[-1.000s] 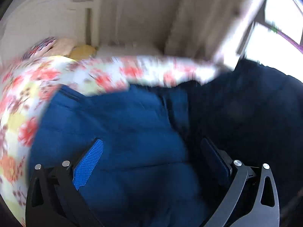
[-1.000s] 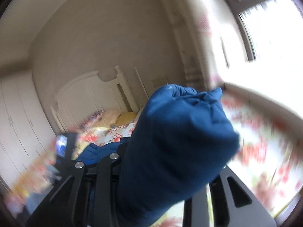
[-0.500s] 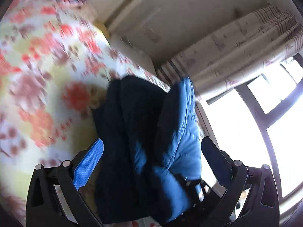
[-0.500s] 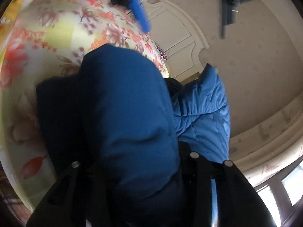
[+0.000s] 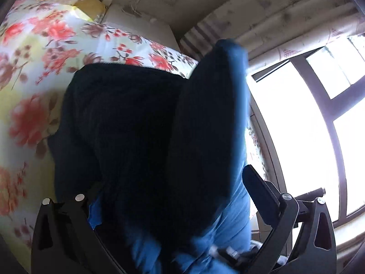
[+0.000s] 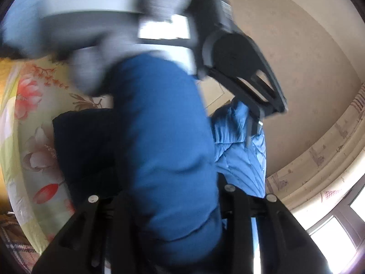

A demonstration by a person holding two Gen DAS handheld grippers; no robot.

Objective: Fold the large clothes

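We find the way ahead blocked by the blue jacket (image 5: pixel 146 137), which bulks up between both sets of fingers; the floral bedspread (image 5: pixel 45 45) lies bare to the jacket's left, so we see room there; the curtain (image 5: pixel 285 22) and window (image 5: pixel 308 137) close the right; in the right wrist view the left gripper (image 6: pixel 239 64) crowds in above the jacket.
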